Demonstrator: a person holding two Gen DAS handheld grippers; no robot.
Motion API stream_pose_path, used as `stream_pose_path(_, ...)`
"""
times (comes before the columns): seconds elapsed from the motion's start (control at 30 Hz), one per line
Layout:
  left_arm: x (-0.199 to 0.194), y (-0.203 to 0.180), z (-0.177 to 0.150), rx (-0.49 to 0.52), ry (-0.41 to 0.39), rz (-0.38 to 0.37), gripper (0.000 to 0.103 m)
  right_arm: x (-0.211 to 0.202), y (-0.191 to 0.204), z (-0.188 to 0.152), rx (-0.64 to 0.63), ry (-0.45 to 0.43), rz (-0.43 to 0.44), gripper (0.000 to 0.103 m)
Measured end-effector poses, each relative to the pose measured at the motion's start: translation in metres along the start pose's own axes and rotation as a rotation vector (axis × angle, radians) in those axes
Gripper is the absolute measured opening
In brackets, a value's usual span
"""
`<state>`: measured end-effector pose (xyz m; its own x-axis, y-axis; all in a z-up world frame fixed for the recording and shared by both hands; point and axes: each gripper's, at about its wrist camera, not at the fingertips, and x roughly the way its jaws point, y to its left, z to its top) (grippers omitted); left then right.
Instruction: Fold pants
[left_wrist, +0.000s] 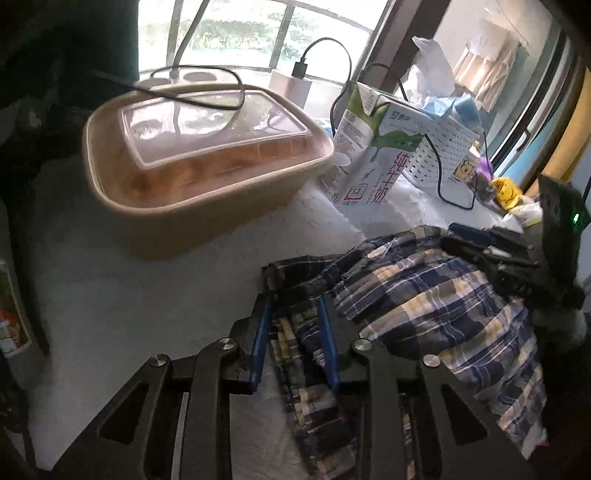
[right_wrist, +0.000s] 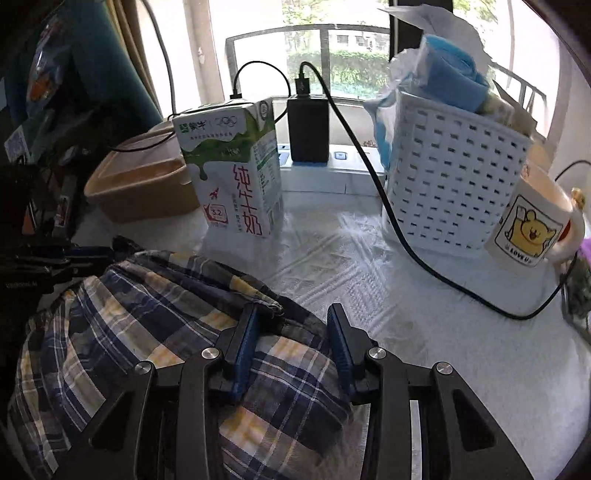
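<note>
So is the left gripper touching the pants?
Touching. In the left wrist view, the left gripper has the plaid pants bunched between its blue pads, pressing on the cloth.

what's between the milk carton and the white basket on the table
In the right wrist view, only bare white tablecloth lies between the milk carton and the white basket; a black charger stands further back, behind that gap.
</note>
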<state>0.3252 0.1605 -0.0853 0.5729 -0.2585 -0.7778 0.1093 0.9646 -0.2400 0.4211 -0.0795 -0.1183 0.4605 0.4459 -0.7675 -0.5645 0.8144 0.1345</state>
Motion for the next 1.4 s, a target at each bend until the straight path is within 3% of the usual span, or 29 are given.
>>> stream_pose_path(0.07,-0.004,-0.01,0.003,0.016,-0.018,0.039,0.026,-0.008,-0.002,0.001,0.014,-0.008,-0.004,0.04)
stream_pose_path(0.17,-0.034,-0.021,0.007,0.043,-0.119,0.07,0.026,-0.035,0.002,0.003,0.011,-0.053,-0.009,0.04)
stream_pose_path(0.23,-0.063,-0.031,0.005,0.046,-0.213,-0.009,0.026,-0.054,0.005,0.001,0.006,-0.083,-0.001,0.04)
stream_pose_path(0.3,-0.08,-0.038,-0.001,0.029,-0.22,-0.14,0.026,-0.069,0.012,-0.003,0.001,-0.1,0.018,0.04)
stream_pose_path(0.37,-0.077,-0.049,-0.008,0.019,-0.178,-0.198,0.026,-0.078,0.022,-0.009,-0.023,-0.095,0.044,0.04)
stream_pose_path(0.5,-0.037,-0.069,-0.027,0.088,-0.029,-0.062,0.026,-0.065,0.047,-0.026,-0.084,-0.038,0.061,0.04)
stream_pose_path(0.57,-0.025,-0.068,-0.037,0.113,-0.007,0.012,0.026,-0.053,0.054,-0.04,-0.107,-0.001,0.056,0.04)
stream_pose_path(0.67,-0.019,-0.07,-0.048,0.118,-0.008,0.036,0.026,-0.04,0.059,-0.058,-0.165,0.012,0.023,0.04)
stream_pose_path(0.97,-0.022,-0.068,-0.044,0.063,0.01,0.035,0.021,-0.064,0.041,-0.087,-0.184,0.053,0.019,0.04)
stream_pose_path(1.1,-0.049,-0.07,-0.052,0.059,-0.019,0.053,0.021,-0.086,0.031,-0.105,-0.158,0.065,-0.024,0.04)
stream_pose_path(1.17,-0.064,-0.078,-0.054,0.062,-0.049,0.028,0.022,-0.101,0.028,-0.105,-0.117,0.047,-0.061,0.04)
stream_pose_path(1.3,-0.073,-0.098,-0.062,0.104,-0.064,-0.027,0.033,-0.132,0.051,-0.093,-0.098,-0.066,0.067,0.04)
stream_pose_path(1.4,-0.052,-0.101,-0.067,0.109,0.002,0.045,0.033,-0.118,0.078,-0.091,-0.159,-0.035,0.123,0.04)
